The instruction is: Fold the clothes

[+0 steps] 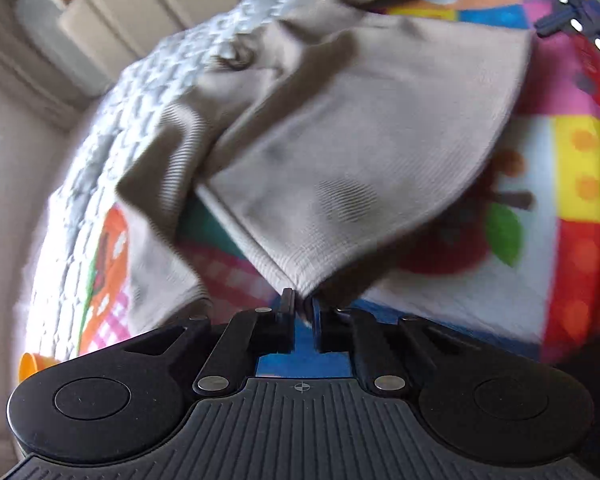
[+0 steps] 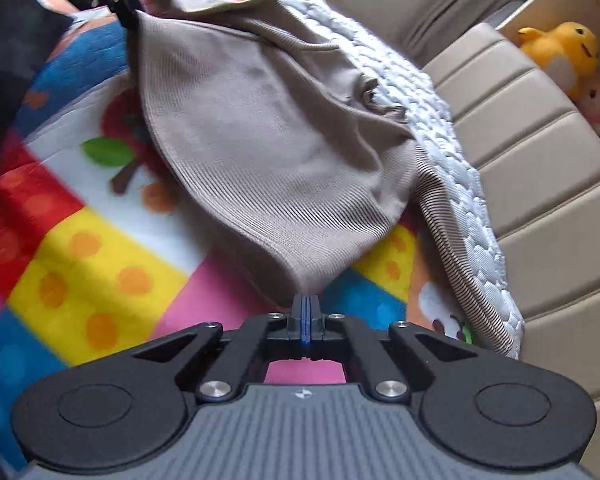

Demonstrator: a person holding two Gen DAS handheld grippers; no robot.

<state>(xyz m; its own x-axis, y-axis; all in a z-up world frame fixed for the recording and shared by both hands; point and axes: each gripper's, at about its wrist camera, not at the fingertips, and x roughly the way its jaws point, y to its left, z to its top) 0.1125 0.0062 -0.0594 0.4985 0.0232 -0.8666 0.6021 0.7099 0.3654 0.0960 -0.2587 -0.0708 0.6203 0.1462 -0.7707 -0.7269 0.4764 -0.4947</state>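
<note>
Mid-fold: my left tool and right tool each clench a corner of the beige ribbed knit garment, lifted over the colourful patchwork play mat. Next, I judge, carry both corners toward the frame's top, evenly.

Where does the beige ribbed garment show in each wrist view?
Left wrist: beige ribbed knit garment fills the centre, corner pinched in the left claw.
Right wrist: centre, corner pinched in the right claw.
Shared landmark: red apple print with green leaf on the colourful mat.
</note>
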